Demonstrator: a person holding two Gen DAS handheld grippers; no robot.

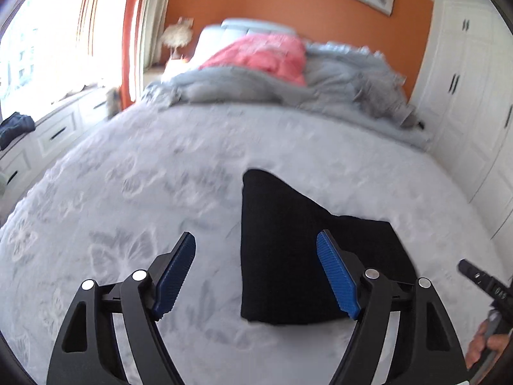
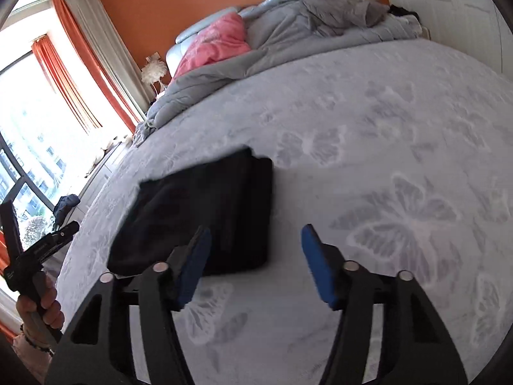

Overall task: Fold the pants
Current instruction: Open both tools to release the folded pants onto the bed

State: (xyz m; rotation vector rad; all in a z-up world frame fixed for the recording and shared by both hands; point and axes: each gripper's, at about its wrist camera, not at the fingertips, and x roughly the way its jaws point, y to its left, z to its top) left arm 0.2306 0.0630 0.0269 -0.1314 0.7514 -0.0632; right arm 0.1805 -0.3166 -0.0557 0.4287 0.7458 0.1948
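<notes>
Pants (image 1: 288, 243): black, folded into a compact stack, lying flat on the bed; one upper layer sits askew, its corner sticking out past the stack's far edge.
Long axis: judged to run away from the person, toward the heaped bedding; blur leaves this uncertain.
Left gripper (image 1: 256, 253): fingers spread wide, nothing between them; the pants lie ahead and to its right, behind its right finger as seen from the left wrist.
Right gripper (image 2: 256, 247): fingers partly apart, gripping nothing; the pants lie ahead and to its left, their near edge behind its left finger.
Key relation: the stack sits between the two grippers, just beyond both sets of fingertips; neither touches it. Which hand is nearer cannot be told.
Judgement: the fold looks nearly complete; the skewed layer may want squaring.
Bed (image 2: 368, 128): pale cover with butterfly print, bare around the stack.
Bedding: grey duvet (image 2: 304, 16) and pink pillow (image 2: 218, 41), well apart from the pants.
</notes>
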